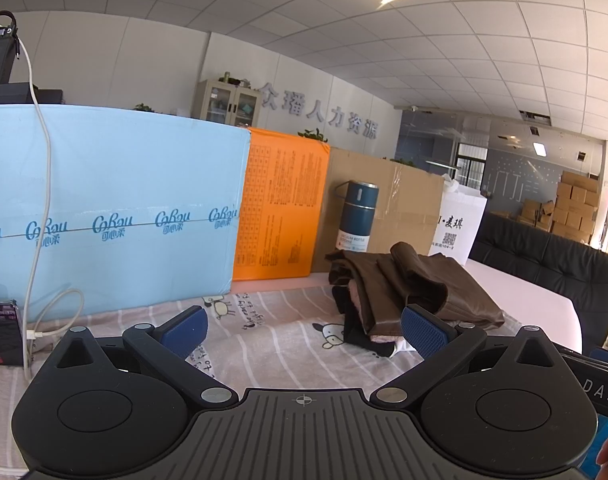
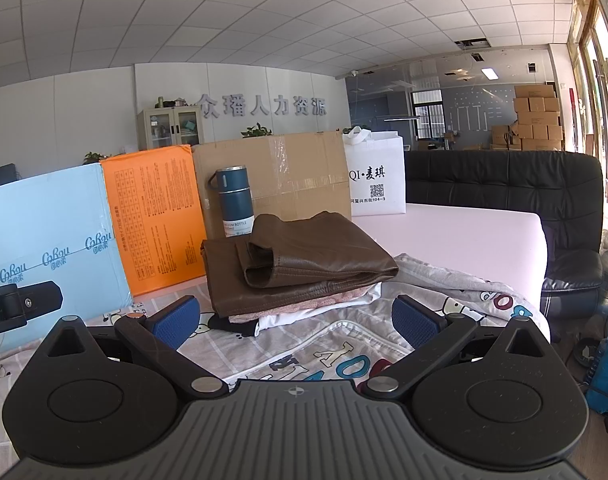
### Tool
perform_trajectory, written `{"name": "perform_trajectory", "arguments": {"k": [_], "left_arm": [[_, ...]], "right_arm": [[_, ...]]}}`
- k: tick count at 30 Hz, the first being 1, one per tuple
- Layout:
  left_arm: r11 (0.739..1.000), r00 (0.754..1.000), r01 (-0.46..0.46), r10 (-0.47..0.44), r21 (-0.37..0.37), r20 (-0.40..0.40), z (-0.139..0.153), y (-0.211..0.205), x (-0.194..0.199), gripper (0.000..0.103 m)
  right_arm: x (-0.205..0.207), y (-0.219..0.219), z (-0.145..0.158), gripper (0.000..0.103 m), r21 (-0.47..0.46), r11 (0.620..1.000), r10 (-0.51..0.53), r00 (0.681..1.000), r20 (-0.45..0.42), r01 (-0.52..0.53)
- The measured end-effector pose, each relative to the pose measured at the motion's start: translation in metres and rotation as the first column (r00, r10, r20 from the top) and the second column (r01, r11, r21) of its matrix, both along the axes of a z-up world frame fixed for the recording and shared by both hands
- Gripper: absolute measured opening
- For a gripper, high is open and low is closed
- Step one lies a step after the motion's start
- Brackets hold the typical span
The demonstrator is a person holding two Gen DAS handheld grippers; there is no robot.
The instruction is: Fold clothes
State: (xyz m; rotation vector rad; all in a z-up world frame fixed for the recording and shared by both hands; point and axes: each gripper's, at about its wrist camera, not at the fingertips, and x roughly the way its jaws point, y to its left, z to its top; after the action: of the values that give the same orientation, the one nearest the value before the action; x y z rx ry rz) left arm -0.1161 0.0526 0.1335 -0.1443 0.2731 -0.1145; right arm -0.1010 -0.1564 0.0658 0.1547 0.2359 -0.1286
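A folded brown leather garment tops a small stack of folded clothes, with pink, white and black layers under it, on a striped cartoon-print sheet. My left gripper is open and holds nothing; the stack lies just beyond its right finger. My right gripper is open too, with the stack a little ahead, between and beyond its fingers. Part of the other gripper's body shows at the left edge of the right wrist view.
Behind the stack stand a light blue box, an orange box, a brown carton, a teal vacuum bottle and a white bag. A black sofa lies beyond the pink mattress edge. A white cable hangs at left.
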Motion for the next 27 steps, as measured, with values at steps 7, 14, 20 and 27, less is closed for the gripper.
{"name": "perform_trajectory", "arguments": {"k": [7,14,20,27], "left_arm": [[1.000,1.000,0.001,-0.001,0.000,-0.001,-0.0002,-0.0009,0.0004,0.103],[1.000,1.000,0.001,-0.001,0.001,-0.002,-0.0005,-0.0005,0.0010,0.103],[1.000,1.000,0.001,-0.001,0.003,-0.002,-0.0015,-0.0005,0.0019,0.103],[1.000,1.000,0.003,-0.003,0.003,-0.002,-0.0021,-0.0007,0.0022,0.103]], "right_arm": [[-0.0003,0.0005,0.0002,0.103,-0.001,1.000,0.001,1.000,-0.001,-0.001],[0.0002,0.0011,-0.0001,0.103,-0.003,1.000,0.000,1.000,0.000,0.000],[0.0013,0.0018,0.0002,0.103,-0.005,1.000,0.001,1.000,0.001,-0.001],[0.0015,0.0019,-0.0001,0.103,-0.005,1.000,0.001,1.000,0.000,-0.001]]}}
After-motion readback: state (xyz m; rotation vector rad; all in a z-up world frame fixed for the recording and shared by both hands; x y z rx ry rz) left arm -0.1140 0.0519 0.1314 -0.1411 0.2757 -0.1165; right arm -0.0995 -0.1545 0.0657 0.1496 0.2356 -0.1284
